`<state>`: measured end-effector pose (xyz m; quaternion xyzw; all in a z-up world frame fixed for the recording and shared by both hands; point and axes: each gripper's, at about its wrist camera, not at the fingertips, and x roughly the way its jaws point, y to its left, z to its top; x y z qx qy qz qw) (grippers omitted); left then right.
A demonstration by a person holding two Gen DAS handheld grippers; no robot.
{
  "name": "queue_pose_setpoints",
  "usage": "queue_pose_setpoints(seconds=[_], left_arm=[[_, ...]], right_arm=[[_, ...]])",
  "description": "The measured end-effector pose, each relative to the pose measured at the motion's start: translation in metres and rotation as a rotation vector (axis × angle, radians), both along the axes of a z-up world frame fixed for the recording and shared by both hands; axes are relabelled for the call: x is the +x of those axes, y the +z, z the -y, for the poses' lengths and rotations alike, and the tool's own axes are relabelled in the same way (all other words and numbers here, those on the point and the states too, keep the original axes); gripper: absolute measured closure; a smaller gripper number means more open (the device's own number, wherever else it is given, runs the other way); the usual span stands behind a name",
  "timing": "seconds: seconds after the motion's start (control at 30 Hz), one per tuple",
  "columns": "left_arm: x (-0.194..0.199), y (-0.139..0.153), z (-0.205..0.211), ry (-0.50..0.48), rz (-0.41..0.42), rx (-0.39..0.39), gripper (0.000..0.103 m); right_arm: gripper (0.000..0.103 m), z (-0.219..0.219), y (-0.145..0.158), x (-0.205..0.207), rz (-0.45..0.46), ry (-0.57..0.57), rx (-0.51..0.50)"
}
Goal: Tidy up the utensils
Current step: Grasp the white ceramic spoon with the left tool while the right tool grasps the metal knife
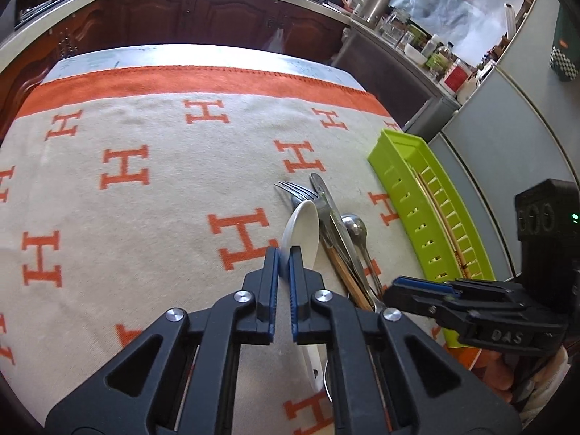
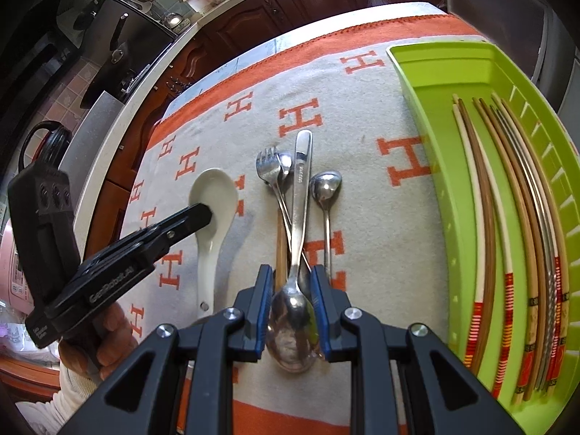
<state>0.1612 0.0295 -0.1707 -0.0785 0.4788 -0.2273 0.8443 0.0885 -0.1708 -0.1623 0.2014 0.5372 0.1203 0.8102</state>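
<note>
A white ceramic spoon (image 2: pixel 212 195) lies on the H-patterned cloth; it also shows in the left wrist view (image 1: pixel 302 224). My left gripper (image 1: pixel 284 255) is narrowly open with its fingertips over the rim of the spoon's bowl; in the right wrist view its tip (image 2: pixel 201 214) rests in the bowl. Beside it lie a fork (image 2: pixel 268 170), a large steel spoon (image 2: pixel 295 308), a small steel spoon (image 2: pixel 326 185) and a wooden chopstick (image 2: pixel 281 239). My right gripper (image 2: pixel 290 286) straddles the large spoon's bowl; I cannot tell if it grips.
A lime-green slotted tray (image 2: pixel 427 83) at the right holds several chopsticks (image 2: pixel 485 217); it also shows in the left wrist view (image 1: pixel 402 181). The cloth (image 1: pixel 145 199) covers the table. Kitchen counters and cabinets stand behind, a fridge beyond the tray.
</note>
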Motion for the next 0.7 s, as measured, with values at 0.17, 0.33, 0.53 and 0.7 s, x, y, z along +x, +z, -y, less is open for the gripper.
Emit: queue_pose_setpoints(seconds=[0.17,0.33,0.53,0.7], left_arm=[[-0.012,0.012,-0.013,0.011,0.013,-0.020,0.100],[-0.022,0.017,-0.024,0.027,0.013,-0.045,0.100],[-0.026,0.019,-0.032,0.043,0.000,-0.074,0.100],[-0.030,0.023,-0.033,0.038,0.005,-0.080,0.100]], right_arm=[[0.081,0.004,-0.006,0.022,-0.009,-0.026,0.043],[0.082,0.009,-0.021,0.040,-0.074,-0.042,0.103],[0.094,0.006,-0.030,0.047,-0.099,-0.039,0.125],[0.101,0.000,-0.022,0.040,-0.051,-0.034,0.069]])
